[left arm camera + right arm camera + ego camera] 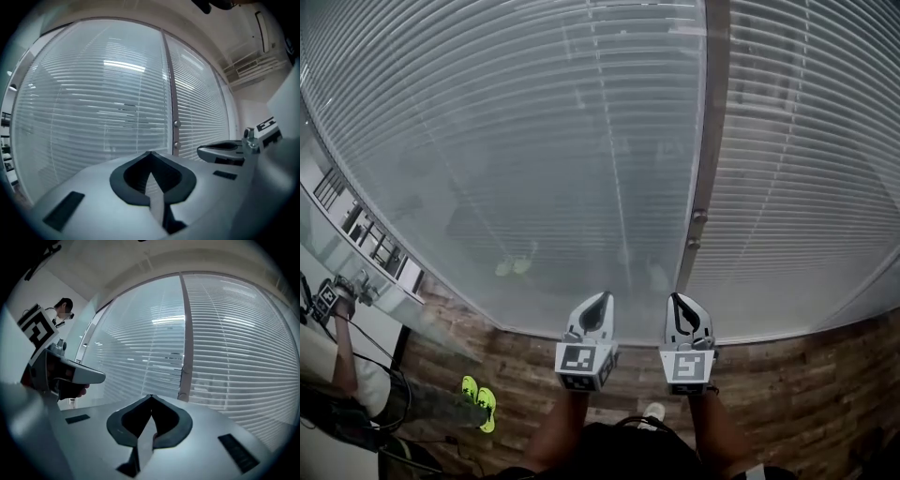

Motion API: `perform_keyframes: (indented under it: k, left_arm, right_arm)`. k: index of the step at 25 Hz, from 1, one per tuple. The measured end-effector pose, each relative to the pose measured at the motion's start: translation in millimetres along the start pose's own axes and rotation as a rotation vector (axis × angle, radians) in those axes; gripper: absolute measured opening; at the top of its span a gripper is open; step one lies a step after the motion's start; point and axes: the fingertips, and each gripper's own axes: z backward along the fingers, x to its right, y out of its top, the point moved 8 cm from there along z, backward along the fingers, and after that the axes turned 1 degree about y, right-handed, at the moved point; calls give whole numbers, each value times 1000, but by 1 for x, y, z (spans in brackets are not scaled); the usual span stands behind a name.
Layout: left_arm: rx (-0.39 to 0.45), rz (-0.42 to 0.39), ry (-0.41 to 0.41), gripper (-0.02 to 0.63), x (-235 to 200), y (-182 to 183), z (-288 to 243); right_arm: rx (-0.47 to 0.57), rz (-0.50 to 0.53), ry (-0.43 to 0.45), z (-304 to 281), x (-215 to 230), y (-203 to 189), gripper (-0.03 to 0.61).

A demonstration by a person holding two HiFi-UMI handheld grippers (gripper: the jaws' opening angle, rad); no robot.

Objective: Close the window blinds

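Note:
White slatted blinds hang lowered over two window panes, a wide left panel (534,141) and a right panel (806,169), with a dark upright frame post (707,169) between them. Two small round knobs (697,217) sit on the post. My left gripper (602,297) and right gripper (675,298) are held side by side just short of the blinds' lower edge, near the post. Each has its jaws together at a point with nothing between them. From the left gripper view (150,153) and the right gripper view (151,396) the blinds stand a short way ahead, untouched.
Wood-plank floor (806,375) runs under the window. At the left stands a person in yellow-green shoes (478,401), next to a slanted glass partition (366,244). That person also shows in the right gripper view (63,308). A ceiling air unit (248,65) is at upper right.

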Motion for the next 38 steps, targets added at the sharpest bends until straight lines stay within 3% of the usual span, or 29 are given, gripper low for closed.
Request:
perform_keyframes:
  k: [4, 8, 20, 31, 38]
  left_arm:
    - [8, -34, 9, -6, 2, -26, 13]
    - [32, -30, 3, -6, 1, -26, 34]
    - [-3, -2, 31, -6, -10, -43, 151]
    - [-8, 12, -50, -6, 17, -74, 209]
    - [18, 12, -24, -6, 19, -55, 224]
  right_arm:
    - [-5, 5, -11, 12, -10, -19, 3]
    - [34, -51, -36, 26, -16, -16, 3]
    - [-42, -64, -30, 120, -100, -22, 3]
    - [-43, -116, -114, 195, -121, -28, 3]
    - [-18, -108, -141, 212, -121, -4, 3]
